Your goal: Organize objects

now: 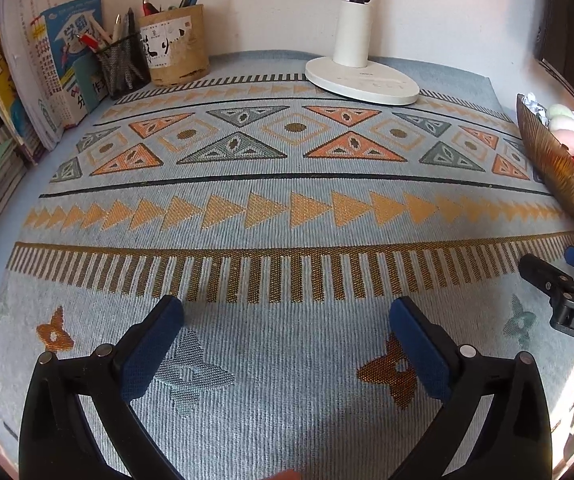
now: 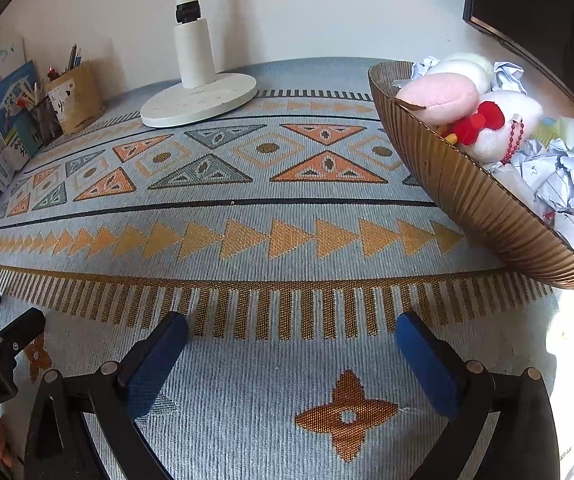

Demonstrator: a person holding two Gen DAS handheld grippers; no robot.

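A ribbed golden-brown bowl (image 2: 467,196) stands at the right of the patterned cloth. It holds plush toys (image 2: 483,120), pink, white and red, and crumpled paper balls (image 2: 555,184). In the left wrist view the same bowl (image 1: 559,168) sits at the right edge. My left gripper (image 1: 287,312) hovers open over the near cloth with nothing between its blue pads. My right gripper (image 2: 291,328) is also open and empty, a little left of and nearer than the bowl. Each gripper shows at the edge of the other's view.
A white lamp base (image 1: 361,78) stands at the back centre. A tan pen holder (image 1: 175,50), a black mesh pen cup (image 1: 123,66) and leaning books (image 1: 43,72) fill the back left corner. A dark monitor (image 2: 535,8) hangs at the upper right.
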